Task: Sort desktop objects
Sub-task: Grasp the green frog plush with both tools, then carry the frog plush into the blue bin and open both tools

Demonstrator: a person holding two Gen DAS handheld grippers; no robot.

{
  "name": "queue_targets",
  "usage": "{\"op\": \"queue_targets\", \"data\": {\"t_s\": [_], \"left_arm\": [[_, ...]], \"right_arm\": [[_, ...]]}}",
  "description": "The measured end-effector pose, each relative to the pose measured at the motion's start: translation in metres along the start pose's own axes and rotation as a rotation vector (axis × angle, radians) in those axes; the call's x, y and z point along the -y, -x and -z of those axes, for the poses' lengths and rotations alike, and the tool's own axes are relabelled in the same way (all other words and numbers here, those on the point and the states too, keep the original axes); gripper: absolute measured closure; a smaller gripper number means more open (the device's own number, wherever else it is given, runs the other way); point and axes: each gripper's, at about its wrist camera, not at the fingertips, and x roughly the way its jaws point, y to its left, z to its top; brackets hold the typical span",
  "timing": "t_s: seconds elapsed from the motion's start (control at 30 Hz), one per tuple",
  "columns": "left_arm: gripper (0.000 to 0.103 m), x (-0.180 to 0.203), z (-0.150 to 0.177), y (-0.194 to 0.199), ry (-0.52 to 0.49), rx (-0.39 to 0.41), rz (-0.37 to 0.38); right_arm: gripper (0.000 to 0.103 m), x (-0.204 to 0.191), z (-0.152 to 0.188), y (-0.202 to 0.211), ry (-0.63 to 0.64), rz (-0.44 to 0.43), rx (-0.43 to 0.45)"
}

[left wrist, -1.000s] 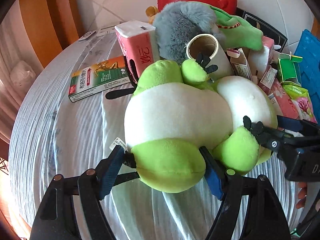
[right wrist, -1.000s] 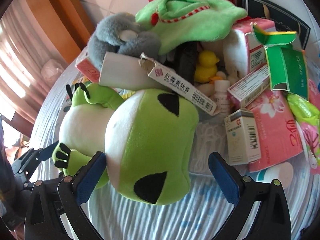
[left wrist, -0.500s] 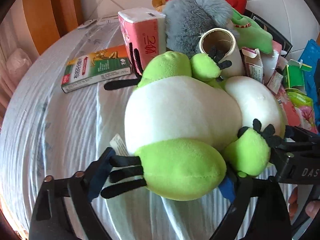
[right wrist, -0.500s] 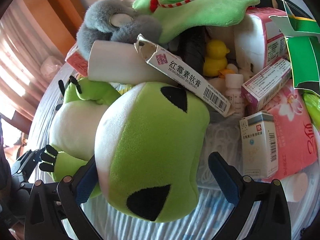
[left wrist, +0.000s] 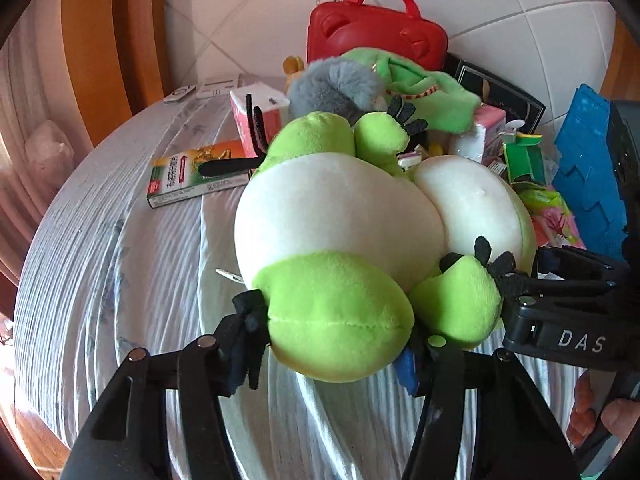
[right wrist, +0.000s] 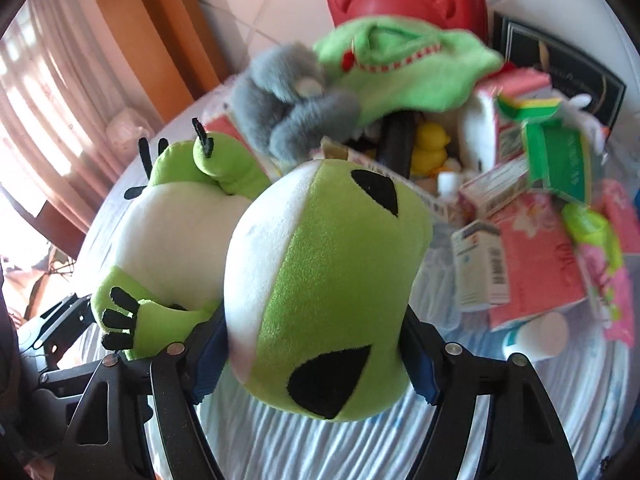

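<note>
Closing on the plump green-and-white plush frog [left wrist: 340,220]: left gripper [left wrist: 332,344] pinching its green foot, right gripper [right wrist: 316,356] squeezing its head, where a second ago both sets of fingers stood wide beside it. Now raised off the pale striped tablecloth [left wrist: 120,280], clear of the grey furry plush [right wrist: 280,96] and the clutter behind.

Lime-and-white plush frog [right wrist: 320,288] (black eyes), red case [left wrist: 376,32].

A striped white tablecloth [left wrist: 120,280] meets a tiled wall [left wrist: 520,0], a wooden frame [left wrist: 112,40] and curtains [right wrist: 52,80].
</note>
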Motion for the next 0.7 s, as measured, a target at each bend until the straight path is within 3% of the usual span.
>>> {"op": "queue_targets", "data": {"t_s": [0.4, 0.7], "left_arm": [[0.047, 0.078, -0.034, 0.103, -0.094, 0.250, 0.071], [0.046, 0.186, -0.065, 0.142, -0.226, 0.359, 0.187]], "right_arm": [[0.028, 0.019, -0.007, 0.141, 0.009, 0.056, 0.288], [0.028, 0.092, 0.001, 0.254, -0.067, 0.173, 0.439]]}}
